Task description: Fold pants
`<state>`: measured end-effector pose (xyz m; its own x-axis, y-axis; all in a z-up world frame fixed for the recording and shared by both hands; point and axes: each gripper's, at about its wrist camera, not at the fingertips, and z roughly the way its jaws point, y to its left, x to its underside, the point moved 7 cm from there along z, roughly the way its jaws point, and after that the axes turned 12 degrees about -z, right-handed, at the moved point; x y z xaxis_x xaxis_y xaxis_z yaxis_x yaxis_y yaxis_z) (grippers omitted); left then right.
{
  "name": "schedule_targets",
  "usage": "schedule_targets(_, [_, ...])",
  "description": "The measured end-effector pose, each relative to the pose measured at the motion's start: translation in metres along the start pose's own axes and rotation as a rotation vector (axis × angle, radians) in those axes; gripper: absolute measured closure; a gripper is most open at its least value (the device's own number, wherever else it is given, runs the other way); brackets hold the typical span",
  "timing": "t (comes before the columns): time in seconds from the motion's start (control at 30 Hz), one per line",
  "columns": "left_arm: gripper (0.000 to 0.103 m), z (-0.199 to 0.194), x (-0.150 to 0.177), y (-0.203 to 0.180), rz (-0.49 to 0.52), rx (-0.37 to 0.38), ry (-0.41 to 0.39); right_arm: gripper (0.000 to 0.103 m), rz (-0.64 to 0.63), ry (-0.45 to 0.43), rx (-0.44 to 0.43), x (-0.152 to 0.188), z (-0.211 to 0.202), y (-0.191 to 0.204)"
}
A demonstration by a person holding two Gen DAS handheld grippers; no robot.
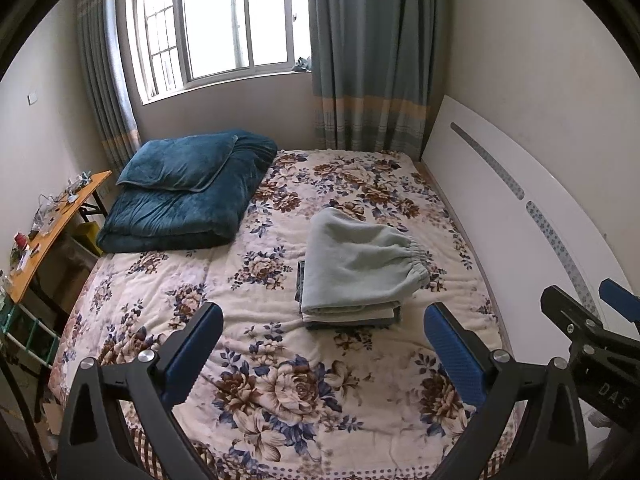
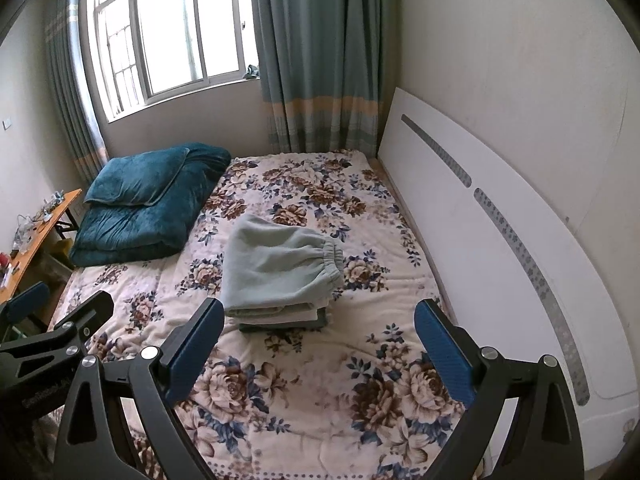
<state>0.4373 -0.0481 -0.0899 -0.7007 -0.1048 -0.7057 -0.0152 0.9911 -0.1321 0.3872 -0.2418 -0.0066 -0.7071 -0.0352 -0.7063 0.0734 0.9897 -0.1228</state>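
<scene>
Filled most of both views: a bed (image 1: 280,400) under a floral blanket, pushed against a white headboard (image 1: 500,200) on the right-hand side. Lay folded at the far left corner: a teal duvet (image 1: 180,208) with a matching pillow on top. Stood beyond the bed's left edge, cluttered with small items too small to tell: a wooden desk (image 1: 60,224). Rested right of the bed's middle, as the top layer of a short stack of folded garments: the pale green pants (image 1: 360,264), elastic waistband turned toward the headboard. Looked already folded, so judged at the finishing step, or at the pause between garments. Hovered above the near end of the bed, well apart from the pants, spread wide and holding nothing: the left claw (image 1: 324,340) and the right claw (image 2: 316,332). Called for next, by this reading: either withdrawal, or a light squaring of the stack's edges.
</scene>
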Motion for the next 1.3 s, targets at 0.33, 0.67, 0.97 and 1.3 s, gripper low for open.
schedule_targets(0.33, [0.0, 0.001, 0.007, -0.001, 0.003, -0.003, 0.003, 0.005, 0.001, 0.006, 0.007, 0.008, 0.005, 0.0])
schedule_targets(0.67, [0.0, -0.007, 0.011, 0.002, -0.012, 0.008, -0.013, 0.005, -0.001, 0.014, -0.01, 0.017, 0.006, 0.007])
schedule_targets(0.97, [0.0, -0.009, 0.01, 0.002, -0.003, 0.004, -0.013, 0.005, 0.007, 0.012, -0.01, 0.019, 0.004, 0.004])
schedule_targets(1.3, [0.0, -0.011, 0.011, 0.002, -0.003, 0.0, -0.016, 0.005, 0.008, 0.016, -0.012, 0.025, 0.001, 0.004])
